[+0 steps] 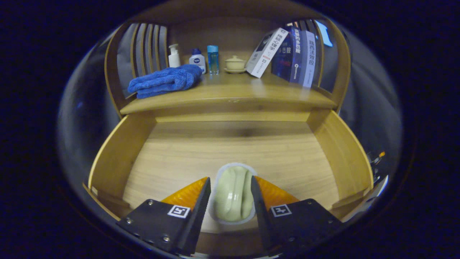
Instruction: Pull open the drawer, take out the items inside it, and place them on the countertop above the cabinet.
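Between the jaws, low on the floor of the open drawer [118, 154], lies a pale green soap-like bar in a clear wrap [233, 192]. The gripper [230, 194] stands half open, its fingers close along the bar's long sides; whether they already press it I cannot tell. Close squarely and gently, since the wrap looks slippery, then lift straight up to clear the drawer's front. Set it on bare bench [237, 91] ahead of the blue towel [165, 81], short of the bottles [197, 59] and books [294, 54].

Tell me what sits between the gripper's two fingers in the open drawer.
In the gripper view, a pale green soap bar in a clear wrapper lies between the gripper's fingers on the drawer floor, with both fingers close against it.
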Demonstrator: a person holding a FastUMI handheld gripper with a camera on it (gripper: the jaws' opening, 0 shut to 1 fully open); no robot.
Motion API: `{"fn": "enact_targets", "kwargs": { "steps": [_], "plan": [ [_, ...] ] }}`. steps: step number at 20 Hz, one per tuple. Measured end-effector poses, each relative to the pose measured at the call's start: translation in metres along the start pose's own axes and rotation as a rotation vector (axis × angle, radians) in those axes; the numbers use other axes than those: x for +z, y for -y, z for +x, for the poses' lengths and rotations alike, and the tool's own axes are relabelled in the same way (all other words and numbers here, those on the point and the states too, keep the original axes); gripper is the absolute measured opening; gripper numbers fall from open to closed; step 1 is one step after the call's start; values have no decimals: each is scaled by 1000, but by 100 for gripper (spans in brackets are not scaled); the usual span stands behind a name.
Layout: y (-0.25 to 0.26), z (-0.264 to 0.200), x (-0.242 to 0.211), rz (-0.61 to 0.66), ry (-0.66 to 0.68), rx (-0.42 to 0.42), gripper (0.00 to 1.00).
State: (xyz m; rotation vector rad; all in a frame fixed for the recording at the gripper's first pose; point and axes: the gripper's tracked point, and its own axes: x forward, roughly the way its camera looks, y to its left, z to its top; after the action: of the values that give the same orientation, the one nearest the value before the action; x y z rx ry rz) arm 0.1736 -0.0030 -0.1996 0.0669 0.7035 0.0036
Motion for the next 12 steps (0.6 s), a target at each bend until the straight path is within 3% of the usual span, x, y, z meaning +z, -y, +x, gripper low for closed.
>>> {"fn": "enact_targets", "kwargs": {
  "steps": [1, 2, 4, 9, 12],
  "plan": [
    [4, -3, -1, 5, -17, -16, 67],
    [11, 2, -6, 18, -34, -33, 51],
    [3, 9, -12, 75, -49, 11, 21],
    [12, 4, -9, 16, -27, 0, 15],
    [6, -12, 11, 63, 41, 31, 15]
  ]
}}
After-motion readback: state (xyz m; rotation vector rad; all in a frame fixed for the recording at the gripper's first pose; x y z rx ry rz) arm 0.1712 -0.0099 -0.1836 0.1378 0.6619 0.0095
